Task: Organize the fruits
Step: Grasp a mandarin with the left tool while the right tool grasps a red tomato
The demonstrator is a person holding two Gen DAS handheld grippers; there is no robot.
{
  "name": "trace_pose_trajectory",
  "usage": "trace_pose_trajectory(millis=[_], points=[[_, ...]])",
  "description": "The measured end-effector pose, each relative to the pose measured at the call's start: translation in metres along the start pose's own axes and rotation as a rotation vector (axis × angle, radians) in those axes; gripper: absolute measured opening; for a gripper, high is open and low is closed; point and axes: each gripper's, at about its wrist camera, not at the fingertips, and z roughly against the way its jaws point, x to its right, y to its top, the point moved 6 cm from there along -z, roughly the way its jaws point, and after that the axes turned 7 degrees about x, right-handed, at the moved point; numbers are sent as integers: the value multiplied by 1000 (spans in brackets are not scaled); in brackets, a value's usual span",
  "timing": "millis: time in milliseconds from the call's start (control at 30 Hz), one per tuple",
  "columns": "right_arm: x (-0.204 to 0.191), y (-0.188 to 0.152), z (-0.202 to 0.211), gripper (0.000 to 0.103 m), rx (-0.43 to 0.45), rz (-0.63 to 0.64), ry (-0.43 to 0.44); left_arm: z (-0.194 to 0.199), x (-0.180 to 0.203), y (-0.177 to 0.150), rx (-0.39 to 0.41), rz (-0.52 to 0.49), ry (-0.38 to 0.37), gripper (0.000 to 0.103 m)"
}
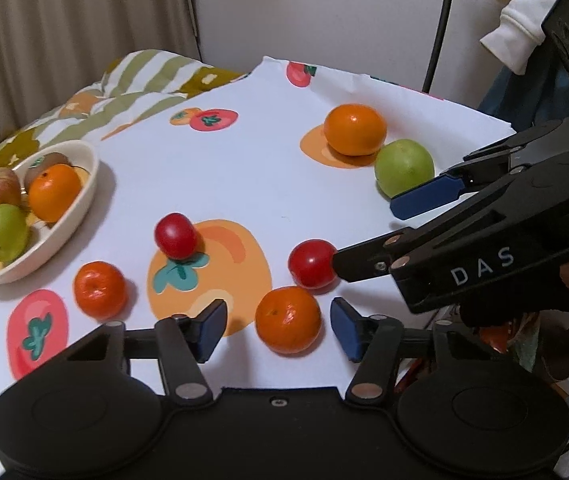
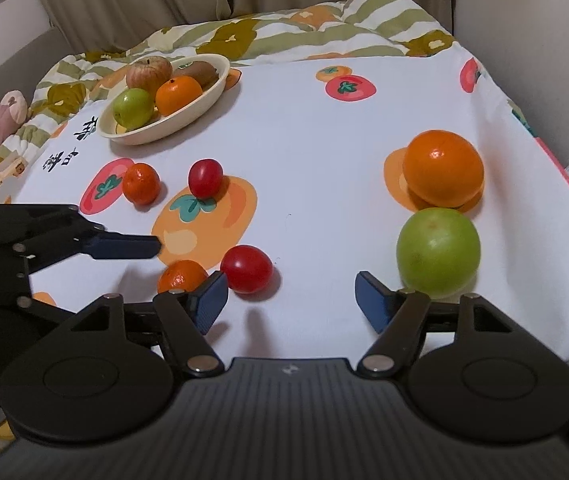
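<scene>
Orange and faintly dimpled, a small mandarin (image 1: 288, 320) sits on the white cloth (image 1: 244, 168) between the blue pads of the left gripper (image 1: 280, 326), its stem end turned up toward the camera; it is nearly round, so no long axis shows. The pads flank it on either side with a sliver of cloth visible at each, not pressing, so the left gripper is unclenched. Just beyond it lies a glossy red tomato (image 1: 311, 264), slightly oval with its longer side running across the view, and the tip of one finger of the right gripper (image 2: 290, 298) appears to touch it (contact is hard to confirm). From the right wrist view, that gripper's jaws stand wide apart over bare cloth, holding nothing, with a smooth green apple (image 2: 438, 250) just past the right-hand pad and a large shiny orange (image 2: 442, 168) touching the apple behind. Farther out rest a second tomato (image 1: 175, 235) and another mandarin (image 1: 100, 289), then a cream oval bowl (image 1: 84, 200) holding mixed fruit, beside a striped quilt (image 1: 144, 76).
</scene>
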Motion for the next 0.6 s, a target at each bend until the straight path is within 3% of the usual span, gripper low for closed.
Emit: trace_pose_trajectory(millis=[267, 600], points=[[-5, 1, -7, 81, -10, 4, 25, -9, 2, -4, -33, 27, -17, 41], [-11, 1, -15, 73, -33, 13, 64, -5, 3, -7, -35, 38, 7, 40]])
